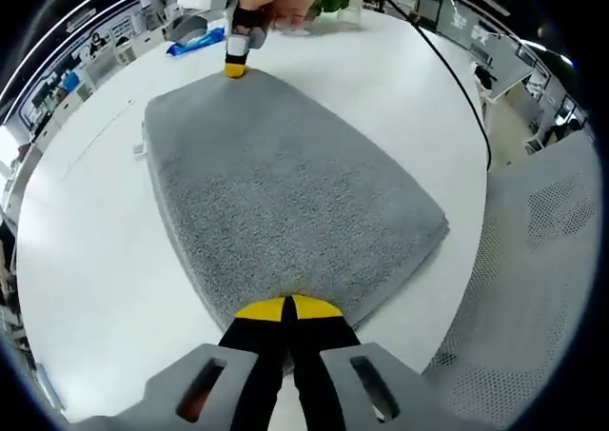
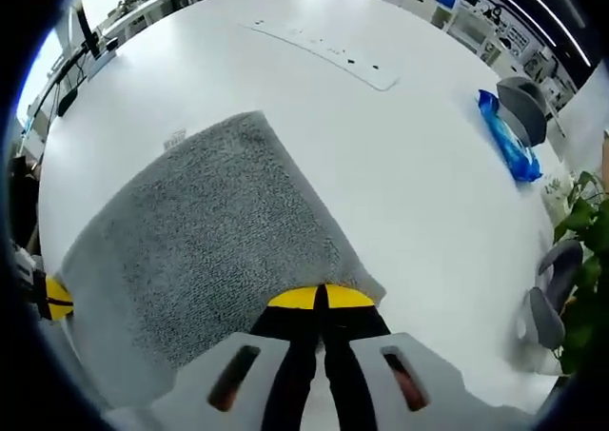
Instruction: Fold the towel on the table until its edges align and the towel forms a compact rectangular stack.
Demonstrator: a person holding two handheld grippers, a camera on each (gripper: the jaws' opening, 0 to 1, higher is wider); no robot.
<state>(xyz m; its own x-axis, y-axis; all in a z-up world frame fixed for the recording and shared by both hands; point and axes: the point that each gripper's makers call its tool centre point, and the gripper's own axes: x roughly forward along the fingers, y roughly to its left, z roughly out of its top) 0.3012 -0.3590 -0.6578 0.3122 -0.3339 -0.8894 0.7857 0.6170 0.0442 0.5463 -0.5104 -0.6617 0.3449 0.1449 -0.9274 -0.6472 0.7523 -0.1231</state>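
Both tongs are pressed together, the left gripper point(image 1: 287, 307) and right gripper point(image 2: 321, 298) each pinching a corner of the grey terry towel point(image 1: 285, 193), likely to carry one edge across the towel for a fold.

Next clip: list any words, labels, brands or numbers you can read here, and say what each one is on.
No text can be read in either view.
Small white tag at the edge of the grey towel: too small to read.
Blue packet on the white table: any print is blurred.
Long white strip on the table: dark marks, nothing legible.
Left gripper and right gripper: yellow tips, no lettering.
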